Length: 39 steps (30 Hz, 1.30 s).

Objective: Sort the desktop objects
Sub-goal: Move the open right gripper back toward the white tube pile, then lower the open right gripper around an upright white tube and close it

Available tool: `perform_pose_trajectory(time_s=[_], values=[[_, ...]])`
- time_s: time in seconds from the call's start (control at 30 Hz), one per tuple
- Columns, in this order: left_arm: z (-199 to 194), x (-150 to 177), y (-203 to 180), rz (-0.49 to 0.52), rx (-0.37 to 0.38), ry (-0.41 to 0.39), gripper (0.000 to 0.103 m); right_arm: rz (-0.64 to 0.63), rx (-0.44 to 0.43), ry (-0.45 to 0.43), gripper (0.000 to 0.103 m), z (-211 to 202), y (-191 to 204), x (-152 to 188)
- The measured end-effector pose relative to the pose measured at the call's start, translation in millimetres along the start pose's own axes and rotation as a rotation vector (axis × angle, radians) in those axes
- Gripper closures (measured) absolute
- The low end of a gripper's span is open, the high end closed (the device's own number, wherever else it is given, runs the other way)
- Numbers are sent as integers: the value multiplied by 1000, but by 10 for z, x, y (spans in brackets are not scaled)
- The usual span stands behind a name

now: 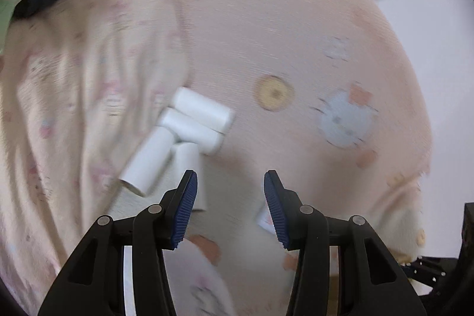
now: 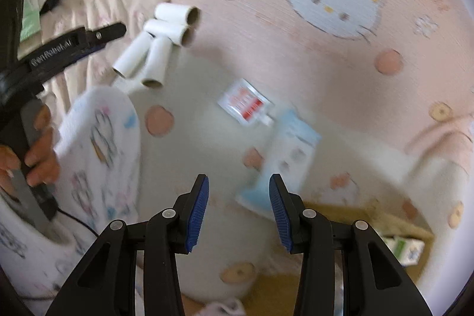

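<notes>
Several white paper tubes (image 1: 180, 135) lie in a loose heap on a pink cloth (image 1: 266, 19) printed with cartoon cats. My left gripper (image 1: 230, 197) hovers just in front of them, open, with nothing between its blue pads; its left fingertip overlaps the nearest tube. In the right wrist view the same tubes (image 2: 160, 40) lie at the upper left. A small sachet with red print (image 2: 246, 102) and a pale blue packet (image 2: 288, 153) lie on the cloth. My right gripper (image 2: 238, 197) hangs open above the cloth, empty, with the blue packet just beyond its right fingertip.
A hand (image 2: 38, 144) in a cartoon-print sleeve (image 2: 97, 144) holds the left gripper's black handle at the left edge. A cardboard box (image 2: 340, 206) with small cartons (image 2: 406, 250) sits at the lower right. Rumpled cloth (image 1: 74, 79) rises left of the tubes.
</notes>
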<state>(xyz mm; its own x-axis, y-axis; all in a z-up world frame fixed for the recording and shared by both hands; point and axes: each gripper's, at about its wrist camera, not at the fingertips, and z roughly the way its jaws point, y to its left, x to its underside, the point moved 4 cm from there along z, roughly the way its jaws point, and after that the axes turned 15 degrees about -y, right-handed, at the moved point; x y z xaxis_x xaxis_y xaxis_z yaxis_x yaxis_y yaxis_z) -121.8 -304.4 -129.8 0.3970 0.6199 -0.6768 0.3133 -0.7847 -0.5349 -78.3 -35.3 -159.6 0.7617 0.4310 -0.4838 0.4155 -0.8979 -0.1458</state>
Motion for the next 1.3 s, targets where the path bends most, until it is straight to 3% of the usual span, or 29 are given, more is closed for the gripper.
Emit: perform_pose_trajectory(time_s=[0.13,0.27,0.33,0.6,0.8,1.0,1.3], values=[[106,5,301,-43,-78,-54,52,82,-108,-44,64,251,106,-155],[210,3,512,-168,-70,-22,52,175,-156,-80,64,532,163,-215],[308,18,511,-155,-92,16,52,184,-169,-102,64,637,207,-232],[819,248,375,-185,-37,263,52,192,-249,-125,64,1197,425,-282],[968,275,471,-202,-108,316,52,109,-208,-101,64,1584,617,-329],[1091,307,638,-325,-95,365,52,148,-320,-109,64,1749,719,-434],[1292,382,579,-322,-110,446,52,233,-398,-131,64,1947,722,-578]])
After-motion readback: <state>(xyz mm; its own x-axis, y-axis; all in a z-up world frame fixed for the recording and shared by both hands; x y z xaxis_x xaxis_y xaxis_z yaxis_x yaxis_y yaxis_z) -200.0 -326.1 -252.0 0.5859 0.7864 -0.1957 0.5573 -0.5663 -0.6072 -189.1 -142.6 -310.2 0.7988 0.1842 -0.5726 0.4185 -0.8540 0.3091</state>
